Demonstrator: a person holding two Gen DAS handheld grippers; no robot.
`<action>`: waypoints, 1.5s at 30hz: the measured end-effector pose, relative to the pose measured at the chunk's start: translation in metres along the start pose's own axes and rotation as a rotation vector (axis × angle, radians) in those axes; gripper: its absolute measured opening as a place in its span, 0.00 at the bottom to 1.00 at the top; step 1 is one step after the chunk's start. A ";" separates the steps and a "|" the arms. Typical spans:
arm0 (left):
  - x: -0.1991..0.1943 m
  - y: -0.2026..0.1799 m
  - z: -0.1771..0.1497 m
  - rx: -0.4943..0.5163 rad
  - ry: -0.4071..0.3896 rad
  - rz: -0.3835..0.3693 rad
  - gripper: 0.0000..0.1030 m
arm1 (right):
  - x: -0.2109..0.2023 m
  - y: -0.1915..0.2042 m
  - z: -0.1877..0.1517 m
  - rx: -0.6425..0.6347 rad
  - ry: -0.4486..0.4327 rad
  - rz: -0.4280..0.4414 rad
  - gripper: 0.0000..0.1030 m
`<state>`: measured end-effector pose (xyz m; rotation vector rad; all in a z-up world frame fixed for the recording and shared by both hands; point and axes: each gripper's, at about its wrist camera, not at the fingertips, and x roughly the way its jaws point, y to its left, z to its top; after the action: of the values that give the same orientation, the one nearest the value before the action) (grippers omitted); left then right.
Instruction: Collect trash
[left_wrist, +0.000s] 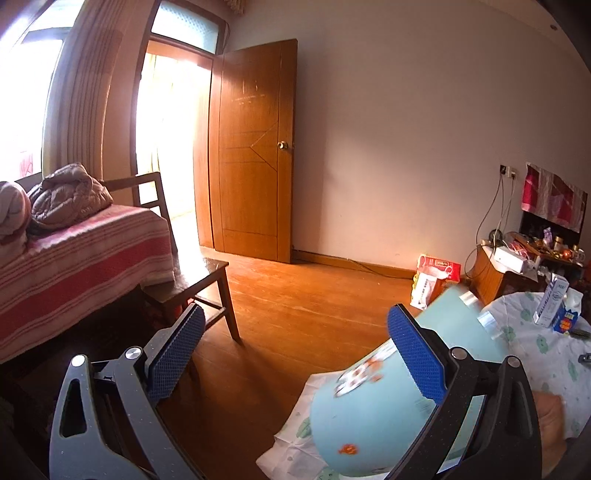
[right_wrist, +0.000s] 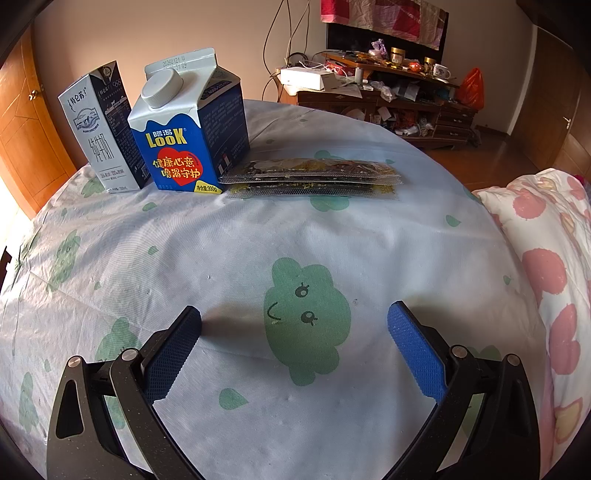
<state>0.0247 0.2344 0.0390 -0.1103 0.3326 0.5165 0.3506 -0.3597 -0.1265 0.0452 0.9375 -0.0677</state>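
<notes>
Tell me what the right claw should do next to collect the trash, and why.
Probably ease the right claw forward toward the blue carton: its fingers stand open and empty over the tablecloth, and the cartons and flat snack packets still sit beyond them.

Glossy cardboard cartons (right_wrist: 192, 147) on matt cloth (right_wrist: 221, 258) — wooden floor (left_wrist: 295, 314).

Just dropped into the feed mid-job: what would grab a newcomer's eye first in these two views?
In the right wrist view, the blue gable-top carton with a white screw cap stands at the far left of the round table's green-patterned white cloth, beside a slimmer grey-white milk carton and flat clear snack packets. In the left wrist view, a pale blue cylindrical bin lies tilted at lower right, with a blazing sunlit doorway behind.
</notes>
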 end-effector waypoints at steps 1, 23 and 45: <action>-0.004 -0.002 0.005 0.003 -0.011 -0.001 0.94 | 0.000 0.000 -0.001 0.000 0.000 0.000 0.96; -0.016 -0.130 -0.039 0.209 0.108 -0.251 0.94 | 0.001 -0.001 0.002 0.002 0.003 -0.001 0.96; -0.022 -0.031 0.007 0.004 -0.047 -0.055 0.94 | 0.002 -0.001 0.002 0.003 0.003 0.000 0.96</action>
<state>0.0242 0.1988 0.0537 -0.1033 0.2834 0.4631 0.3529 -0.3610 -0.1267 0.0480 0.9408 -0.0695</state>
